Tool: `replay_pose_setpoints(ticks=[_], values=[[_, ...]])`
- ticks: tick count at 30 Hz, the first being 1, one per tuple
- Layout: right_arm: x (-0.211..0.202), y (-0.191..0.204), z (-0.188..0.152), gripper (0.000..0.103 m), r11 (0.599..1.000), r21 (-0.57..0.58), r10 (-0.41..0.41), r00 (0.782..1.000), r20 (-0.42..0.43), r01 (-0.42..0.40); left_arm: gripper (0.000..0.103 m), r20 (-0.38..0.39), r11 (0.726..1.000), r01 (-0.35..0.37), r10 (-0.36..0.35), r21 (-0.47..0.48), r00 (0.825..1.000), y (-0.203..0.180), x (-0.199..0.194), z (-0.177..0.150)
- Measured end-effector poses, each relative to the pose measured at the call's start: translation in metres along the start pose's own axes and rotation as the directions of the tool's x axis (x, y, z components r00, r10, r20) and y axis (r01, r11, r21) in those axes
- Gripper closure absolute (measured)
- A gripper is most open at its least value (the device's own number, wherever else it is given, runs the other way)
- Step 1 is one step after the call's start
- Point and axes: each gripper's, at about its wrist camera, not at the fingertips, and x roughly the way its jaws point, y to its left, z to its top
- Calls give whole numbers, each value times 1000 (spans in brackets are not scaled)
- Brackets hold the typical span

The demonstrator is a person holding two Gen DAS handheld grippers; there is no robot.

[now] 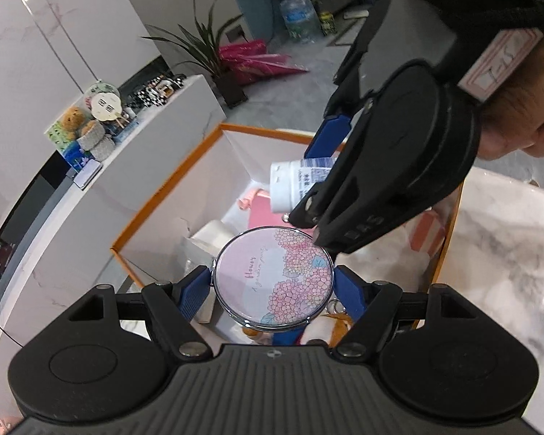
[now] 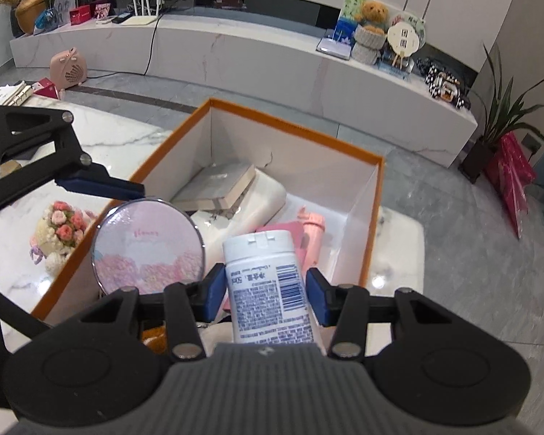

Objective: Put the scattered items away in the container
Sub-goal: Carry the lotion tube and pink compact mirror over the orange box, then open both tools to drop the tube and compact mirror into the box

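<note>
Item one, round mirror [image 1: 273,278]: your left gripper [image 1: 273,286] holds it by the rim, a blue pad pressed on either side, the flowered face turned up toward the camera; it hangs just above the open box [image 1: 163,199], over the near end. Item two, white bottle [image 2: 268,286]: your right gripper [image 2: 266,290] holds it at a narrower spread, pads on both flanks of the label, cap pointing forward and downward into the box, so its long axis runs along the fingers. Landmark, the orange-edged box on the marble table [image 2: 119,134]: it already holds a grey book [image 2: 217,185], a white pouch [image 2: 254,203] and pink things at the far side. Both held items lie directly over the box, mirror on the left of the bottle, the two nearly side by side and close enough to knock. Both grippers tilt steeply down toward the box floor; your right hand [image 1: 515,123] shows behind its gripper. Judged next: lower and let go, one at a time, the bottle toward the bare floor at the right of the box. Outside the box, left of it, a knitted flower bunch [image 2: 60,235] is left on the table.
</note>
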Motion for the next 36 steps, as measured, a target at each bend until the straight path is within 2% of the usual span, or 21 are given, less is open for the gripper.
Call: replay_pose_setpoints(ticks=[12, 25, 30, 31, 33, 36], values=[[28, 5, -5, 53, 1000, 0, 3, 999, -49, -3, 16, -65, 1000, 13, -12, 13, 998, -4, 24, -10], [43, 8, -3, 53, 1000, -1, -1, 997, -77, 1, 16, -94, 999, 53, -54, -11, 994, -2, 31, -9], [44, 7, -5, 52, 1000, 9, 1, 997, -82, 0, 15, -99, 996, 74, -79, -50, 992, -3, 33, -12], [44, 6, -5, 51, 1000, 12, -1, 997, -80, 2, 15, -102, 995, 77, -83, -58, 991, -2, 34, -12], [42, 5, -5, 41, 1000, 21, -2, 997, -72, 4, 15, -96, 996, 65, -70, -57, 993, -4, 33, -13], [39, 4, -4, 40, 999, 33, 3, 998, -60, -1, 14, -76, 995, 57, -63, -77, 995, -2, 29, -13]])
